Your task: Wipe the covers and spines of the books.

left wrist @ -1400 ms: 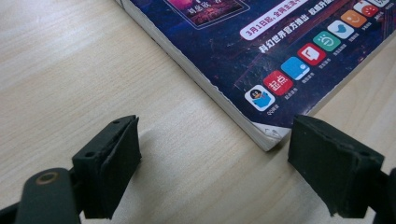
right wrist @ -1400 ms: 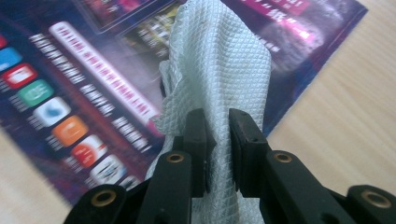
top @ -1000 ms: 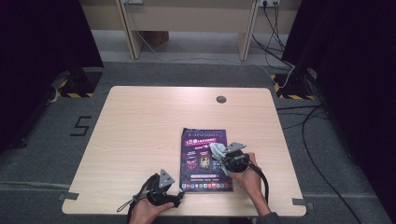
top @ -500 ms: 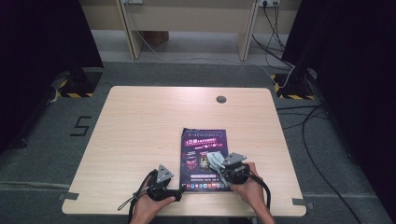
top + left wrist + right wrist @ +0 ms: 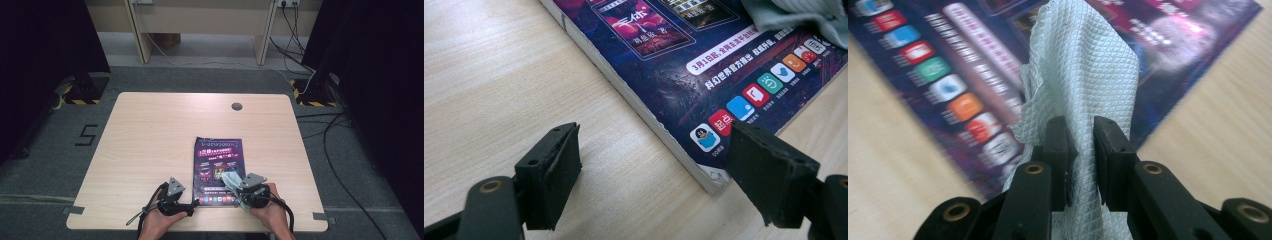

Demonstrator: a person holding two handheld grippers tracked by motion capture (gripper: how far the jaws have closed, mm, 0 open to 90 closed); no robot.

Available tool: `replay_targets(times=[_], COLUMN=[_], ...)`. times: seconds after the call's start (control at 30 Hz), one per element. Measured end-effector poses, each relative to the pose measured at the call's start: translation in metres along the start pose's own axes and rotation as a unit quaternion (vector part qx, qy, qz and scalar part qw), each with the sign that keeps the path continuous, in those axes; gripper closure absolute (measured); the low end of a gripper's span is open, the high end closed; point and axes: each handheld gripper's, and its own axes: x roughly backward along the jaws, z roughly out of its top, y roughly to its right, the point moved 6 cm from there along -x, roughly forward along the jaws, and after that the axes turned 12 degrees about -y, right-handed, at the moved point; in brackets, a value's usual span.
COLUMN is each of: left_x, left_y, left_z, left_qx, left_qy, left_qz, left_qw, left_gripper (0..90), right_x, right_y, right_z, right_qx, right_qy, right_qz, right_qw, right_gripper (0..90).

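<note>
A person wipes a magazine (image 5: pixel 218 170) cover with a cloth (image 5: pixel 1083 75) held in 1 of 2 hand grippers.

The right gripper (image 5: pixel 243 196) pinches the pale cloth on the magazine's near right part, likely mid-wipe; the next stroke should cross the cover. The left gripper (image 5: pixel 654 172) straddles the magazine's near left corner, jaws apart, gripping nothing. Count: 1 magazine, 1 cloth, 2 grippers.

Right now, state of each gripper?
Left gripper: open, holding nothing, jaws either side of the book corner.
Right gripper: shut on the cloth, over the book.
</note>
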Motion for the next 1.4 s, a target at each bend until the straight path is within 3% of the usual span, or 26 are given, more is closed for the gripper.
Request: replay_targets(times=[0.37,0.87,1.4], left_x=[-0.001,-0.002,-0.002], left_y=[-0.001,-0.002,-0.003], left_z=[0.0,0.001,0.002], left_qx=[0.005,-0.003,-0.01], left_qy=[-0.003,-0.006,-0.008], left_qz=[-0.006,-0.011,-0.015], left_qw=[1.0,0.9999,0.9998], left_gripper=[20.0,19.5,18.7], right_x=[-0.021,-0.046,-0.068], right_y=[0.046,0.092,0.128], right_z=[0.028,0.067,0.099], right_qx=[-0.052,-0.107,-0.129], right_qy=[-0.013,-0.036,-0.045], right_qz=[-0.023,-0.04,-0.049], right_qw=[0.9983,0.9928,0.9894], right_gripper=[77.5,77.6,77.3])
